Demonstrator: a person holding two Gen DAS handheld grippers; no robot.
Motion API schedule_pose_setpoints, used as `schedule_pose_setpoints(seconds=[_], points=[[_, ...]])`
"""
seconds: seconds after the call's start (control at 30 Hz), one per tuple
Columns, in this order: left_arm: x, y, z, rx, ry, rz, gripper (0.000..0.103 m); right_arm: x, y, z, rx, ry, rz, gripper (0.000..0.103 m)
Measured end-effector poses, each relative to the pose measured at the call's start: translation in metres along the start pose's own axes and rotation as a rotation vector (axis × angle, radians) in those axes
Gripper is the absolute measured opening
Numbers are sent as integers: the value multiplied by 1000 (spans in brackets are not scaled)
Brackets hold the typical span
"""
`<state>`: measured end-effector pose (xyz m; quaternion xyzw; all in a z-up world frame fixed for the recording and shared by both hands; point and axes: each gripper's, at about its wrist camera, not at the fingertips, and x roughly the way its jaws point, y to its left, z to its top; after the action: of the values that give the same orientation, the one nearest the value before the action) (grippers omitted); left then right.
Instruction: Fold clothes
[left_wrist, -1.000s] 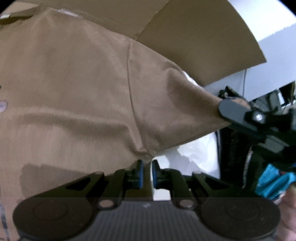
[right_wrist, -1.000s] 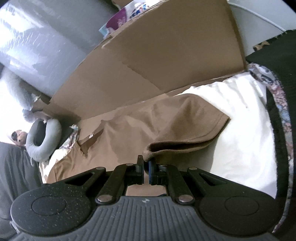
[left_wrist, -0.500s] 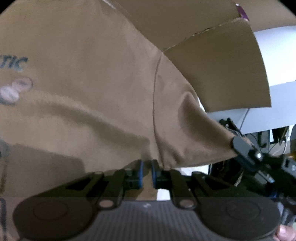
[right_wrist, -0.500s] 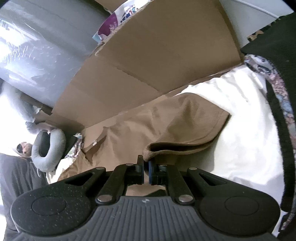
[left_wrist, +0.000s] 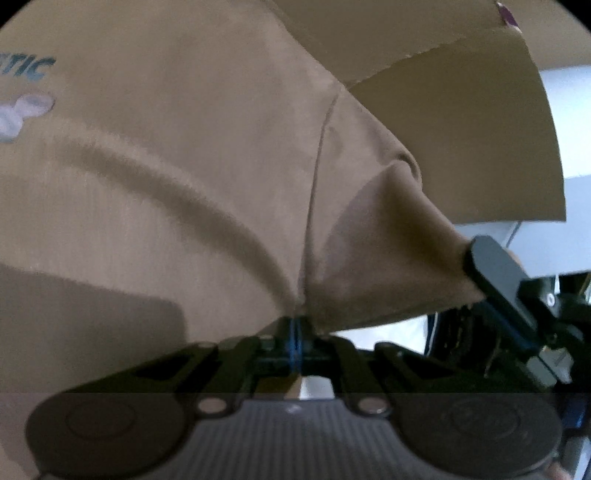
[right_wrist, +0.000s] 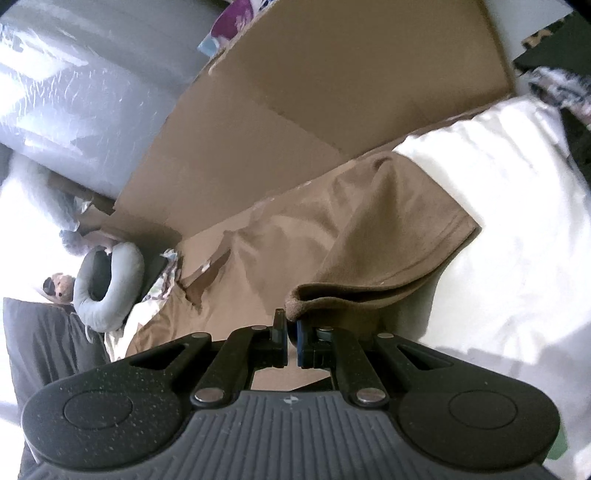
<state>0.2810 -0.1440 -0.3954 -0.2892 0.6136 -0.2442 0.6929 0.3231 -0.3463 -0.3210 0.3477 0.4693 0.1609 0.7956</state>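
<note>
We see our left gripper (left_wrist: 295, 328) pinched together on the brown T-shirt (left_wrist: 192, 177), right where the sleeve seam meets the body, so the cloth fans up and away from the 2 blue-padded fingers. The shirt fills most of the left wrist view, with blurred teal lettering (left_wrist: 31, 68) and a pale print at its far left edge. Our right gripper (right_wrist: 291, 334) is likewise clamped on the shirt, holding the hem of the sleeve (right_wrist: 388, 236), which folds over itself just above the fingers. In the left wrist view that right gripper (left_wrist: 476, 258) appears at the sleeve's outer tip, with the sleeve stretched between the 2 tools. The shirt's body lies across a white sheet (right_wrist: 509, 221) and flattened cardboard (right_wrist: 295, 122) that leans behind it. Farther left in the right wrist view sit a grey neck pillow (right_wrist: 110, 284) and a large plastic-wrapped roll (right_wrist: 85, 88).
</note>
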Motion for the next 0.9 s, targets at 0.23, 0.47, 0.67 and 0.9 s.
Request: schedule_pose_setpoints(seconds=[0.23,0.47,0.67,0.9], points=[[-4,-4,-8,20,-21,18,0,16,4,-11,41,63,15,2],[-16,-10,-17,102,30,52,15,16,1,-8,70,114,30,17],[-39,-24,-18,220,60,125,37,-2,-4,-3,53,89,28,51],[-58,-35,-2,305,15,244,49,-16,-34,-1,33,36,-106,52]])
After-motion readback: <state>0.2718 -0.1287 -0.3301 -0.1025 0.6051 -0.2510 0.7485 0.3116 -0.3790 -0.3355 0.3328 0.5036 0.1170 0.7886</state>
